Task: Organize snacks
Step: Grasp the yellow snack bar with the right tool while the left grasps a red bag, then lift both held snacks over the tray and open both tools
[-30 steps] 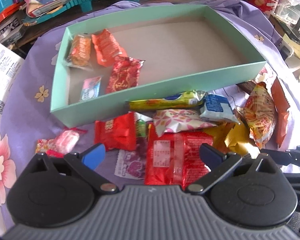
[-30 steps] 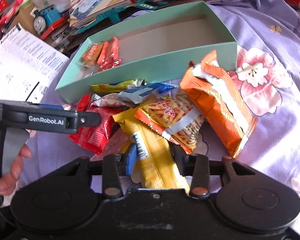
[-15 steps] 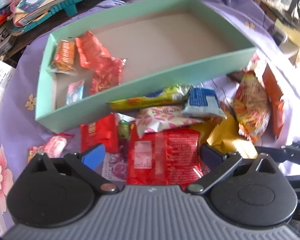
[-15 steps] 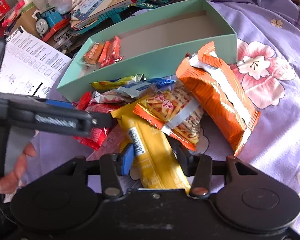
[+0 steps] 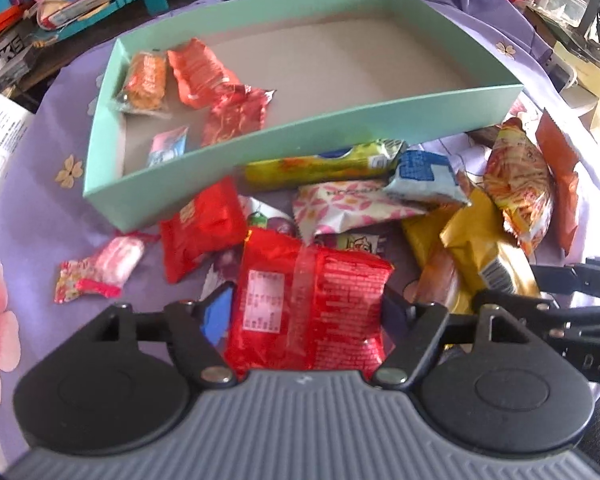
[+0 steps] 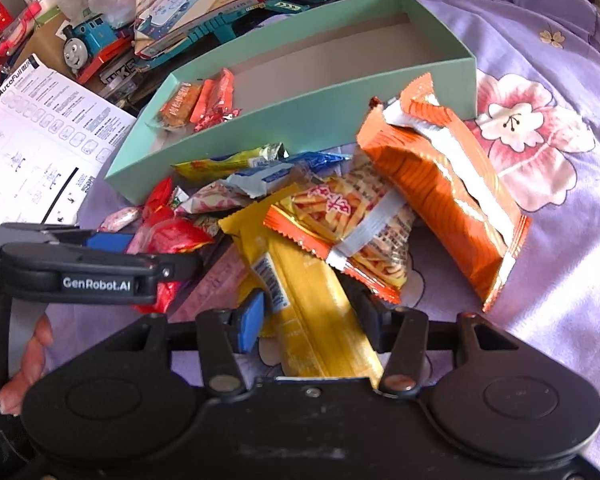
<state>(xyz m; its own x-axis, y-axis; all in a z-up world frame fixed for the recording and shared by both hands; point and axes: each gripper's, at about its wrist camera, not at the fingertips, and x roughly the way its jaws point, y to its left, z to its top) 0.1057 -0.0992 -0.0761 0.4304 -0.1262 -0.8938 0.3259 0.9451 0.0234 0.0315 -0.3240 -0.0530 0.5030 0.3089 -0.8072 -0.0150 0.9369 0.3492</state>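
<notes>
crinkly red foil snack packet [image 5: 306, 304] with a white label.

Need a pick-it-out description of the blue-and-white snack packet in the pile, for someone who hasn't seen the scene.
Start at the mint-green box on the purple floral cloth; the loose snack pile lies along its near wall. Just in front of that wall, at the right end of the long yellow-green bar, sits the blue-and-white packet. It is the only blue wrapper in a pile of reds, yellows and oranges.

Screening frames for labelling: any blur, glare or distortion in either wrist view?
Left wrist: soft throughout, top edge smeared, blown-out white at right edge, green box bowed by fisheye. Right wrist: sharper, manual sheet print partly readable, sun glare on orange packet.
</notes>
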